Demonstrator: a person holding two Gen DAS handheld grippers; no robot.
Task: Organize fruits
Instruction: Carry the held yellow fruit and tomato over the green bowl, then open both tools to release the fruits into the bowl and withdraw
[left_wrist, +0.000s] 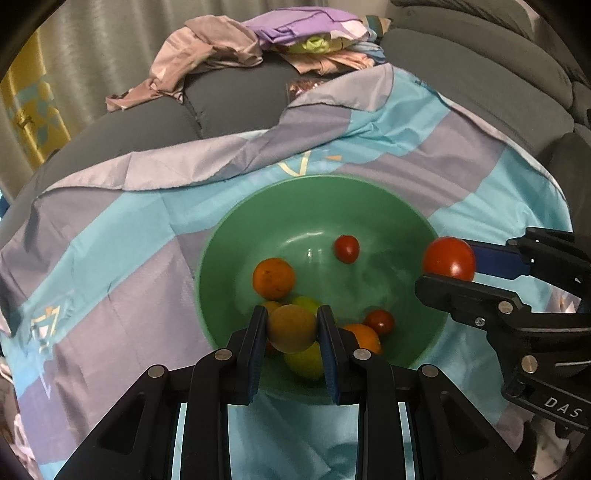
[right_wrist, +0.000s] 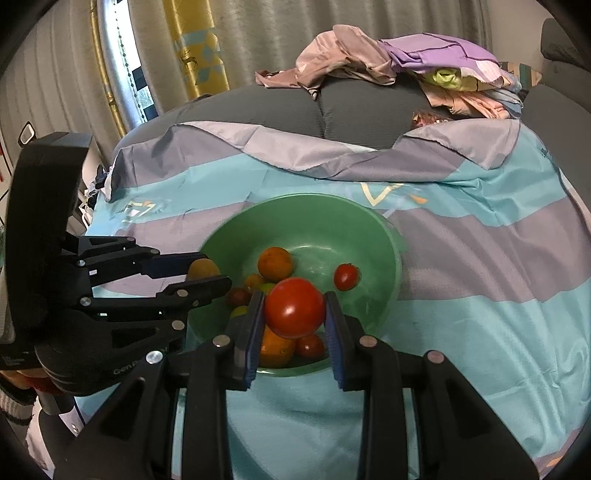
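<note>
A green bowl (left_wrist: 288, 206) (right_wrist: 317, 214) sits on a blue and grey cloth (left_wrist: 110, 258). It holds several fruits: an orange (left_wrist: 273, 277) (right_wrist: 274, 263), a small red tomato (left_wrist: 347, 248) (right_wrist: 346, 276), another small tomato (left_wrist: 379, 321), an orange (left_wrist: 364, 336) and yellow-green fruits (left_wrist: 304, 362). My left gripper (left_wrist: 292, 328) (right_wrist: 207, 275) is shut on a brownish-orange fruit (left_wrist: 291, 328) (right_wrist: 202, 268) above the bowl's near rim. My right gripper (right_wrist: 294, 314) (left_wrist: 448, 271) is shut on a large red tomato (right_wrist: 294, 307) (left_wrist: 448, 258) above the bowl's right rim.
The cloth covers a grey cushioned sofa (left_wrist: 229, 96) (right_wrist: 280, 107). A pile of pink and purple clothes (left_wrist: 266, 40) (right_wrist: 406, 66) lies at the back. Curtains (right_wrist: 199, 48) hang behind.
</note>
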